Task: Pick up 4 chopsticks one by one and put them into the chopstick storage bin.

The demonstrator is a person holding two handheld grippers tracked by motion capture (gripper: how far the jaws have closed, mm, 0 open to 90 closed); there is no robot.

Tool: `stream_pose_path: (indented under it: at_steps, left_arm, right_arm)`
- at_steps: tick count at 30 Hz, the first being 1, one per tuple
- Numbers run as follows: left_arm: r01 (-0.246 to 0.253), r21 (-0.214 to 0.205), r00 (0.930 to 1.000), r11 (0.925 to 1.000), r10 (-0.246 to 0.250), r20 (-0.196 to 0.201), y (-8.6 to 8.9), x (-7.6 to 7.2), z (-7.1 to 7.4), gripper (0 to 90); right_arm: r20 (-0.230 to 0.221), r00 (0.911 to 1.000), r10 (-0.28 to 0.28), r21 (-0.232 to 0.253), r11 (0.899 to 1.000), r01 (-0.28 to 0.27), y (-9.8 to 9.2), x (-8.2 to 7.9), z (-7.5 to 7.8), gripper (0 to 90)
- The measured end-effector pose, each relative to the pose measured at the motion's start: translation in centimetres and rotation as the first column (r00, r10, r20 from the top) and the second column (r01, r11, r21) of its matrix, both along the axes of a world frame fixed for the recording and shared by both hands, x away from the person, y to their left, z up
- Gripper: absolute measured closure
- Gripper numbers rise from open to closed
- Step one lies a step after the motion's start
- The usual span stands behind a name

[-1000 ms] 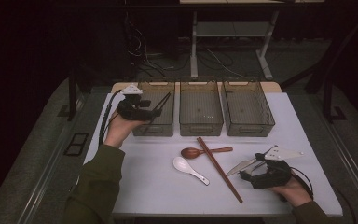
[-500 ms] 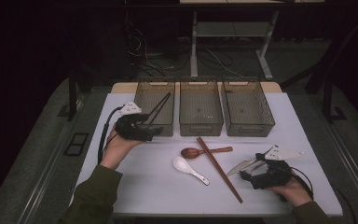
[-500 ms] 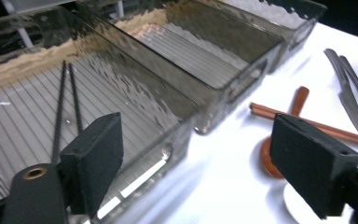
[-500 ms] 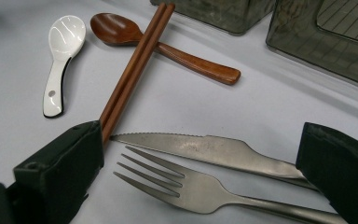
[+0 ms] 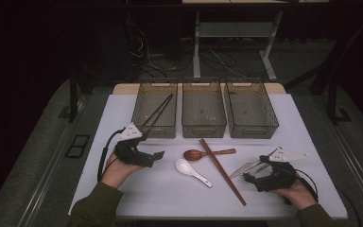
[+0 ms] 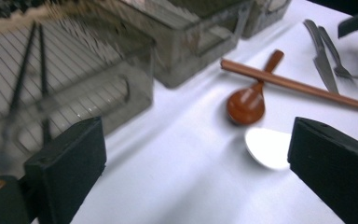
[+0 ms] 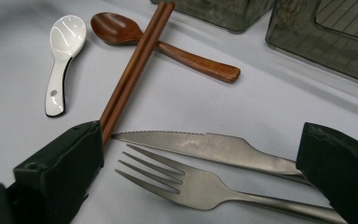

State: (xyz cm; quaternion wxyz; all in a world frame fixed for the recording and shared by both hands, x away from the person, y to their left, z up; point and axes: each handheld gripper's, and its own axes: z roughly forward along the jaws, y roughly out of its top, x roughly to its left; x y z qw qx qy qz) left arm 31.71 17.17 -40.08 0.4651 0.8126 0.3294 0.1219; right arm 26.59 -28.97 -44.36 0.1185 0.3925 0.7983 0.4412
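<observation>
My left gripper (image 5: 159, 155) hovers over the white table (image 5: 123, 189) just in front of the left bin (image 5: 154, 126). Its jaws have just been opening and stand open (image 6: 196, 172) with nothing between them. A pair of black chopsticks (image 5: 159, 109) leans inside that bin (image 6: 74, 79). Ahead of the left gripper lie a white spoon (image 6: 268, 147) and a wooden spoon (image 6: 249, 102). My right gripper (image 5: 248, 177) rests at the front right, open (image 7: 196, 177), with a steel knife (image 7: 214, 147) and fork (image 7: 182, 182) lying between its jaws.
Brown chopsticks (image 5: 222, 170) lie diagonally across the wooden spoon's handle (image 5: 220, 152), beside the white spoon (image 5: 191, 171). The middle bin (image 5: 203, 125) and right bin (image 5: 253, 127) stand in a row at the back. The table's front edge is close to both hands.
My left gripper has drawn back from the left bin toward the front and sunk lower, leaving the black chopsticks leaning in the bin. The right gripper has stayed put.
</observation>
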Motion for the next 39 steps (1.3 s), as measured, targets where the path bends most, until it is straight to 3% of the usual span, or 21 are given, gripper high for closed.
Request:
stream_pose_path:
  at_steps: [9,11,16,18,28,39]
  left_arm:
    - [0.042,0.001,0.9991,0.9991,-0.042,0.01,0.0,-2.6,-1.8,0.0]
    - [0.053,-0.007,0.9984,0.9986,-0.053,0.018,0.1,-3.2,-2.0,0.0]
    - [0.068,-0.033,0.9977,0.9971,-0.068,0.001,0.3,-4.4,-2.7,0.0]
    - [0.079,-0.021,0.9969,0.9967,-0.079,-0.007,0.2,-4.7,-3.0,0.0]
    - [0.095,0.001,0.9949,0.9955,-0.095,-0.035,0.0,-4.7,-3.7,0.0]
    - [0.096,-0.007,0.9941,0.9953,-0.097,-0.049,0.1,-4.6,-3.8,0.0]
  right_arm:
    - [-0.032,0.9994,0.009,-0.01,1.0,-0.01,-0.2,-0.1,1.0,0.6]
    - [-0.047,0.9989,0.004,-0.03,1.0,-0.006,-0.1,-0.1,1.1,0.6]
    - [-0.051,0.9987,0.005,-0.048,0.999,-0.007,0.2,0.0,1.5,7.3]
    - [-0.05,0.9988,0.006,-0.051,0.999,-0.008,0.4,0.1,1.6,11.9]
    - [-0.091,0.9958,0.01,-0.065,0.998,-0.016,1.9,1.1,2.1,29.0]
    - [-0.116,0.9913,0.062,-0.078,0.994,-0.072,5.1,2.9,2.4,35.7]
